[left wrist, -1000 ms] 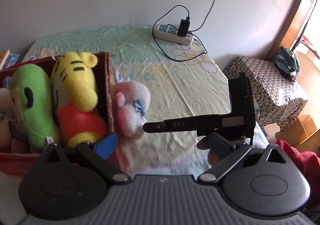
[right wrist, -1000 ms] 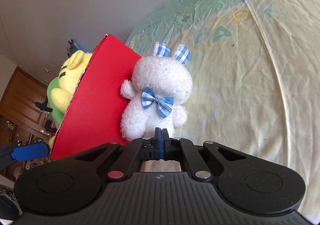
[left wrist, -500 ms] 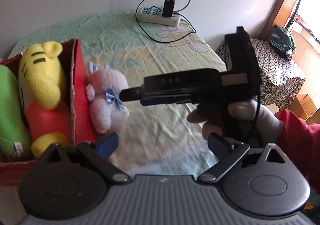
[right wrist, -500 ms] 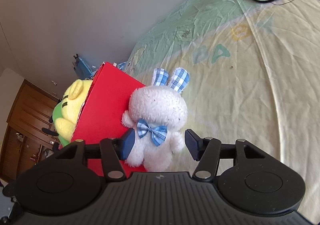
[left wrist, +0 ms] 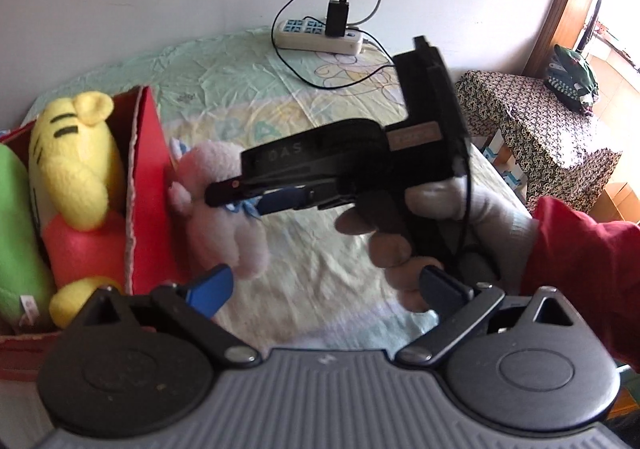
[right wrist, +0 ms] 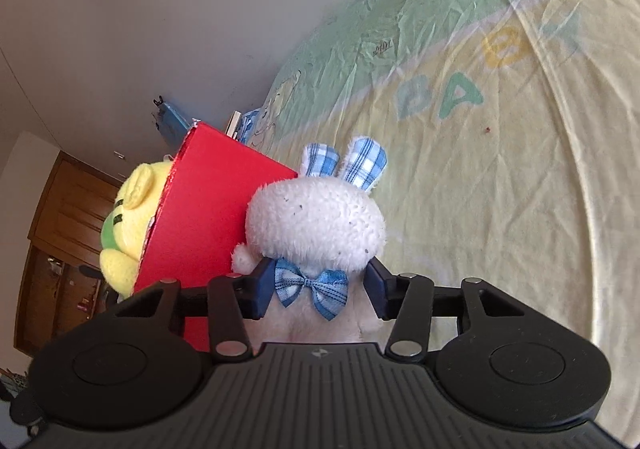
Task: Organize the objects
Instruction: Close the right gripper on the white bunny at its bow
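A white plush bunny [right wrist: 316, 225] with a blue checked bow and ears leans on the outside of a red box [right wrist: 208, 217] on the bed. My right gripper [right wrist: 320, 289] straddles the bunny at its neck. Its jaws are closing, with the blue pads at the fur on both sides. In the left wrist view the right gripper [left wrist: 240, 197] reaches in from the right to the bunny [left wrist: 216, 225], held by a gloved hand [left wrist: 460, 217]. My left gripper [left wrist: 326, 287] hovers above the sheet, its jaws opening with nothing between them.
The red box [left wrist: 148, 177] holds a yellow tiger plush [left wrist: 76, 161] and a green plush [left wrist: 16, 233]. A power strip [left wrist: 320, 35] with a cable lies by the wall. A small table with a patterned cloth [left wrist: 532, 121] stands right of the bed. A red sleeve [left wrist: 580, 269] is at the right.
My right gripper went from shut to open and moved forward until its jaws flank the bunny. The left view has sunk and now shows the right gripper closer.
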The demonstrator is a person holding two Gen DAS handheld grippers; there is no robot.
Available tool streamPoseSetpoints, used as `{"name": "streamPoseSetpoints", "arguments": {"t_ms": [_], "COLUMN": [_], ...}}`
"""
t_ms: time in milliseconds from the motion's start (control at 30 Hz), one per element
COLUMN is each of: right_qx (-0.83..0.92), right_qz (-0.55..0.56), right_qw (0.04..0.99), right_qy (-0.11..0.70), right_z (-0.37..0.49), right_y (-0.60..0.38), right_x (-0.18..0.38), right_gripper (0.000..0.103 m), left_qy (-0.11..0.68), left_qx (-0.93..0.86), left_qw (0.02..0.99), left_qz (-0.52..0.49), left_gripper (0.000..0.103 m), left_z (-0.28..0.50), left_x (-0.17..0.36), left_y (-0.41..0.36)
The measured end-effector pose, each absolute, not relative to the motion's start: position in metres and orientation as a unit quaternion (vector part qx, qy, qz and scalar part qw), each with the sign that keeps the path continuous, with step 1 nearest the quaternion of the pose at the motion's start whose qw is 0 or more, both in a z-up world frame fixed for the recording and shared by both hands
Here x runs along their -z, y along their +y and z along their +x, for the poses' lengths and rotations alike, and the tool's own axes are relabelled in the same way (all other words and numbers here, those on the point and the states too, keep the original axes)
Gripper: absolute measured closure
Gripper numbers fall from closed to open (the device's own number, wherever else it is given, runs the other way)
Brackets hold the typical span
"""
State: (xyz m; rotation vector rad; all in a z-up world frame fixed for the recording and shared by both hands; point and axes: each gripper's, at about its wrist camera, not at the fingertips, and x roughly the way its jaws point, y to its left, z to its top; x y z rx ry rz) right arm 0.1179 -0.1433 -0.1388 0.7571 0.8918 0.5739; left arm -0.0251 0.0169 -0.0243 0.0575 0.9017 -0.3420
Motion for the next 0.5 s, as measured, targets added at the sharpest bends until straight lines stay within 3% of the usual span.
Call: {"name": "streamPoseSetpoints", "arguments": {"t_ms": [367,500], "right_qx": [-0.225,-0.233], "right_qz": [0.277,0.325], "right_qw": [0.827,0.813], "right_qy": [0.434,0.423], "right_z": [0.055,0.046], "right_y": [-0.184,-0.196], "right_x": [0.111,0.114], "right_gripper": [0.049,0.048], "left_qy": [0.454,0.472], "left_qx": [0.202,0.21], "left_qw": [0.867,0.856], "left_qz": [0.031,0.014], "left_gripper": [0.004,0.005], "left_z": [-0.005,0.003], "left_x": [0.046,0.057], "left_y": [-0.005,-0.004]}}
